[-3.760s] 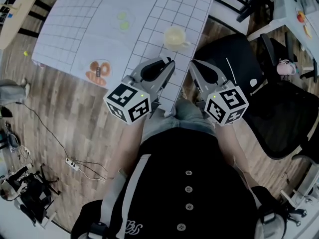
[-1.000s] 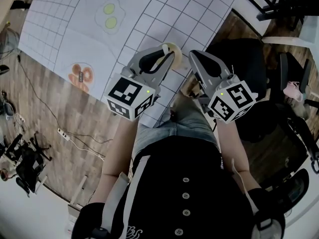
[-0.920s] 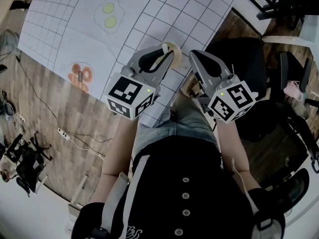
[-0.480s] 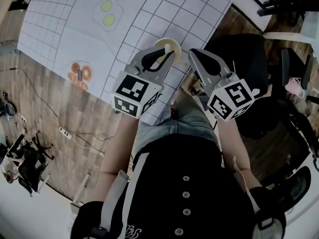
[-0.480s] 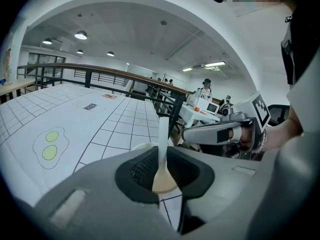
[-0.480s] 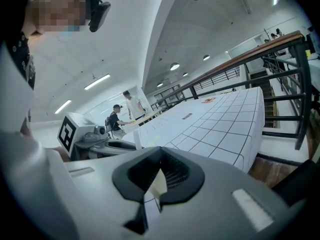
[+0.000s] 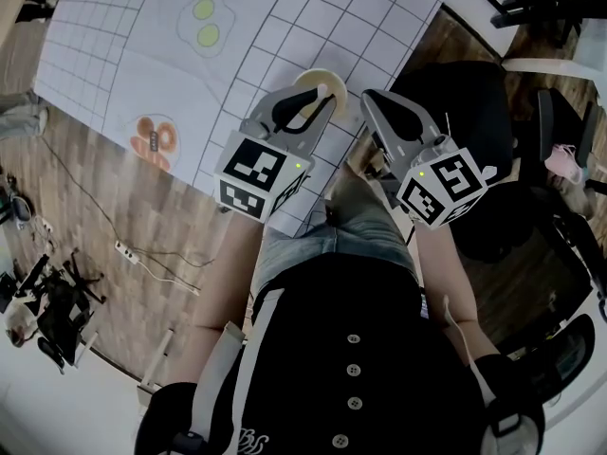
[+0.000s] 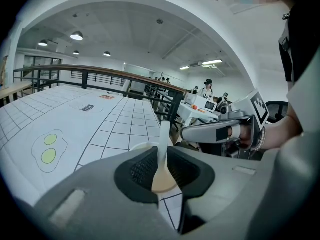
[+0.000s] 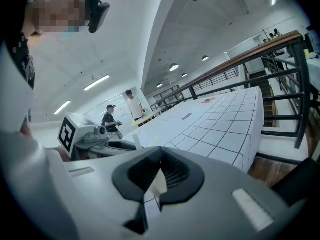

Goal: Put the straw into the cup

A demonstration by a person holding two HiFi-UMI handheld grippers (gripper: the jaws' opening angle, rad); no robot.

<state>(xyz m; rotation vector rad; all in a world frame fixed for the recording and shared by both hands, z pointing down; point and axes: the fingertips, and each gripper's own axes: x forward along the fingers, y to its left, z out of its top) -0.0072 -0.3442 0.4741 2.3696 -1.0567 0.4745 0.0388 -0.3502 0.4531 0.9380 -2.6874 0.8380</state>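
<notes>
Two grippers. The left gripper (image 7: 321,98) pinches the white straw (image 8: 163,134) upright. It has come from well short of the cup (image 7: 305,76) to directly over it, so lowering should finish the task. The right gripper (image 7: 367,100), pressed together and empty, hangs beside the cup.

A: Entry one, cup (image 7: 315,73)?
B: Head view: far rim only. The rest sits behind the left gripper (image 7: 325,96). Left gripper view: wall hidden by the jaws.
A: Straw (image 8: 163,136)?
B: Lower end lost between the jaws. Where it ends, cannot tell.
A: Table (image 7: 114,55)?
B: Head view: cut off by the top edge, near edge partly behind the left gripper.
A: Chair (image 7: 467,93)?
B: Partly behind the right gripper (image 7: 370,100).
A: Small entries?
B: Label (image 8: 87,107) on the table, unreadable. Two people (image 9: 134,105) far off, right gripper view, too small for detail. Dark gear (image 7: 57,301) on the floor at the left edge, kind unclear.
</notes>
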